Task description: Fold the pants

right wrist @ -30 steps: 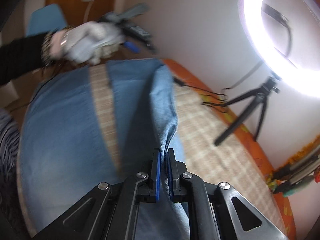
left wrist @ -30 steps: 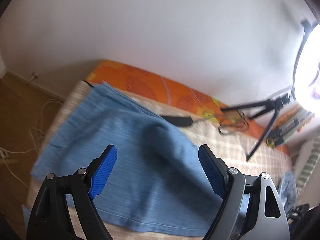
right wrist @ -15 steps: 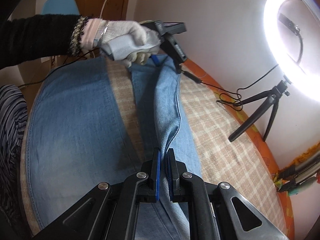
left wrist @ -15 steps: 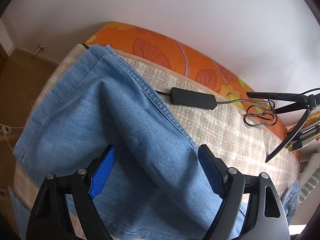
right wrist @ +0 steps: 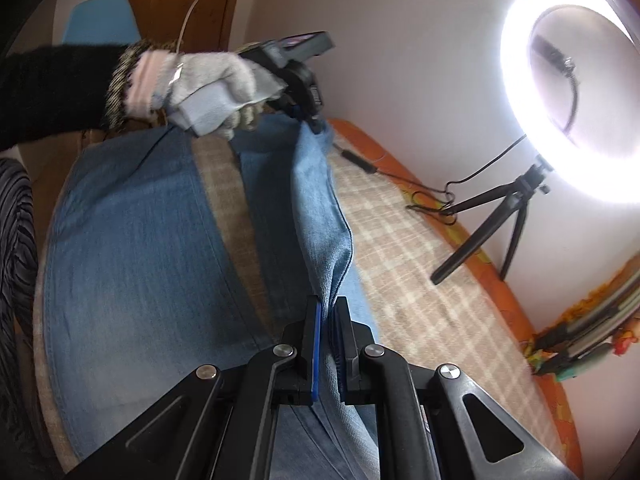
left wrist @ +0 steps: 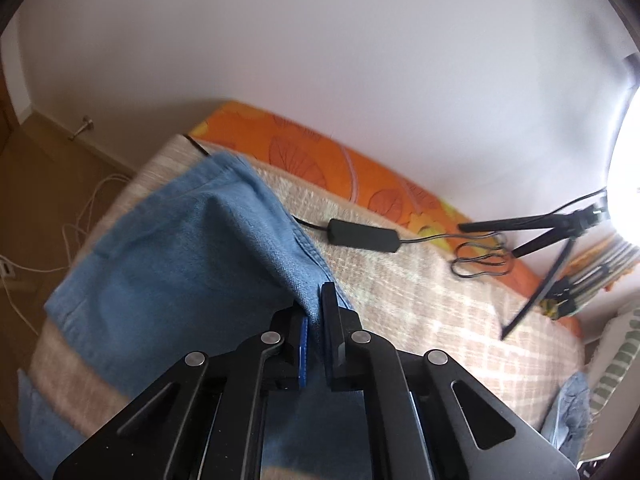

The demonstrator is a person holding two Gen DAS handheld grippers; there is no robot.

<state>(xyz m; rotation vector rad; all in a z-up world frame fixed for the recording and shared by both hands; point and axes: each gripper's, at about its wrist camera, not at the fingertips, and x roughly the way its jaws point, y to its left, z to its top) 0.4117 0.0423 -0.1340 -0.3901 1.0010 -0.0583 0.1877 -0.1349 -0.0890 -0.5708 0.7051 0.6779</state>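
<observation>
Light blue denim pants (left wrist: 176, 264) lie on a beige plaid bed cover (left wrist: 432, 312). My left gripper (left wrist: 314, 312) is shut on the outer seam edge of the far leg and lifts it into a ridge. In the right wrist view the pants (right wrist: 132, 256) spread over the cover, one leg flat at the left, the other raised. My right gripper (right wrist: 328, 312) is shut on the same leg's edge nearer the waist. The left gripper (right wrist: 308, 116), held by a gloved hand, pinches that edge at the far end.
A ring light (right wrist: 568, 92) on a black tripod (right wrist: 492, 220) stands on the bed's right side, with a cable and black inline box (left wrist: 362, 236). Orange flowered sheet (left wrist: 320, 152) edges the bed along a white wall. Floor cables (left wrist: 80, 216) lie left.
My left gripper, open above the leg before, has closed on the leg's seam edge and raised it. My right gripper keeps its hold on the same edge.
</observation>
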